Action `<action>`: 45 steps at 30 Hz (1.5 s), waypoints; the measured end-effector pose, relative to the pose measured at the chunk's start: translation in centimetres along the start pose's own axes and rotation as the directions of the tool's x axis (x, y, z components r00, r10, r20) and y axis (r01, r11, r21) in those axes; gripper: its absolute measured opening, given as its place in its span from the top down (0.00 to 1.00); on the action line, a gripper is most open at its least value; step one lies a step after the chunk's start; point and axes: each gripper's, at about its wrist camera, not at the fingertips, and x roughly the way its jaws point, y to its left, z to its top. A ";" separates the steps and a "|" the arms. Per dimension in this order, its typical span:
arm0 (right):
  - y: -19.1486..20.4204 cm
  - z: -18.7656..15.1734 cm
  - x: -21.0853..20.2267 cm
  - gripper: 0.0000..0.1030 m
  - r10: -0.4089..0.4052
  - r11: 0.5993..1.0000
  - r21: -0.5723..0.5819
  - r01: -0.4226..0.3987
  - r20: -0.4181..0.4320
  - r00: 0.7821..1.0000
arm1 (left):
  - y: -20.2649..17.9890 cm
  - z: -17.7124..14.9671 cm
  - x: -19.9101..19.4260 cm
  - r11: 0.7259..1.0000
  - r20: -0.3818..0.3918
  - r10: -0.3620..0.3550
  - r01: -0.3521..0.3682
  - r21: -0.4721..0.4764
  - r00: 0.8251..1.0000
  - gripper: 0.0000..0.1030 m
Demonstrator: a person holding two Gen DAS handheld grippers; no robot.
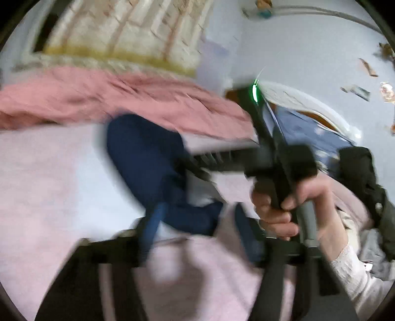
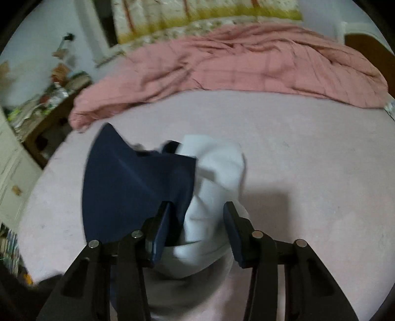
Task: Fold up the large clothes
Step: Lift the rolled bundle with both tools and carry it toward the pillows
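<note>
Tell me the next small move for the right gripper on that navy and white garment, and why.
Probably close the right gripper. Its jaws stand open around a raised white fold of the navy and white garment, which lies bunched, not flat, on the pale pink sheet. Once it has a grip, the cloth can be lifted and spread. The left wrist view is too blurred to judge the left gripper's grip.

**A lived-in bedroom at home**

The work surface is a bed under a pale pink sheet, with a rumpled pink blanket bunched along its far side. Behind it hangs a cream patterned curtain with a yellow band. To one side stands a wooden side table heaped with small household clutter, next to a white cabinet. The walls are plain and pale blue.
</note>
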 end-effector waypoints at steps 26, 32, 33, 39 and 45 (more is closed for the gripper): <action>-1.5 -1.6 2.1 0.00 0.024 0.992 0.125 -0.030 0.046 0.999 | 11.5 2.2 5.4 0.933 -0.161 0.260 -0.291 -0.211 0.952 0.10; -6.6 -3.0 6.8 0.02 0.382 0.874 0.319 -0.367 0.019 0.924 | 15.5 1.3 7.0 0.878 -0.203 0.015 -0.109 -0.465 0.979 0.06; -7.1 -3.1 7.4 0.09 0.438 0.843 0.339 -0.418 0.021 0.899 | 16.2 0.9 7.6 0.852 -0.209 -0.057 -0.062 -0.520 0.976 0.04; -6.9 -3.7 7.7 0.19 0.470 0.828 0.299 -0.474 0.089 0.878 | 17.2 -0.5 9.2 0.800 -0.178 -0.218 0.071 -0.596 0.960 0.02; -6.5 -3.9 5.8 0.42 0.428 0.857 0.249 -0.451 0.142 0.892 | 13.5 1.0 7.5 0.907 -0.163 -0.175 0.094 -0.411 0.971 0.42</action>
